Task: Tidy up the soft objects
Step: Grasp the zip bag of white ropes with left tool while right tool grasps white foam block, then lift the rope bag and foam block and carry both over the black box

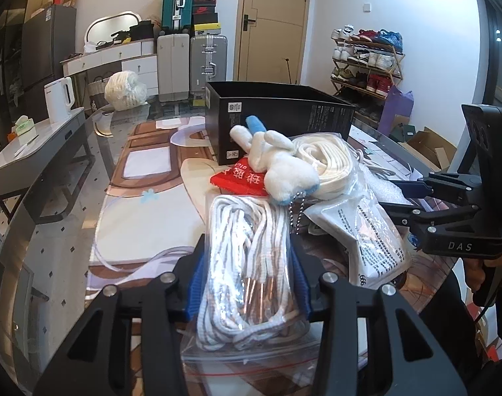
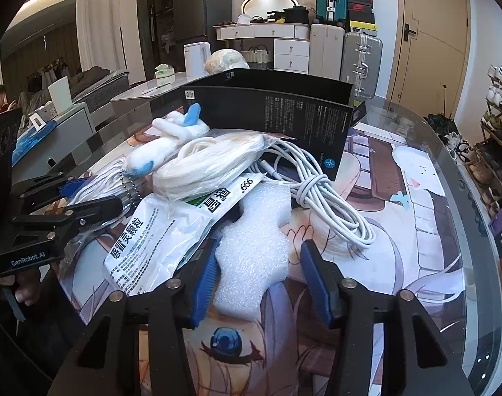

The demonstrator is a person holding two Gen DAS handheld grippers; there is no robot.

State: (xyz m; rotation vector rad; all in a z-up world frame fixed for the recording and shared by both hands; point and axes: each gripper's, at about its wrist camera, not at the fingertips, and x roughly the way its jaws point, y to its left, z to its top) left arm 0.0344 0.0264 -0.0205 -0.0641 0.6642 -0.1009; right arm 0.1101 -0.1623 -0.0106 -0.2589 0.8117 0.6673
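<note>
Between left gripper [image 1: 247, 283] jaws: bagged striped white laces [image 1: 247, 257].

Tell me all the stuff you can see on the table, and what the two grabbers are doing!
Bag of striped laces: one, white and grey in clear plastic, nearest pile edge, between the left fingers.
Plush toy: one, white with blue, on top of the pile.
Red packet: one, under the plush toy.
Bag of flat laces: one, cream, behind the medicine packet.
Medicine packet: one, white with black print.
Foam piece: one, white, between the right fingers.
Charging cable: one, white, coiled beside the foam.
Black box: one, open, behind the pile.
Table: one, glass over a cartoon mat.
Left gripper: closed on the striped laces.
Right gripper: open around the foam.
</note>
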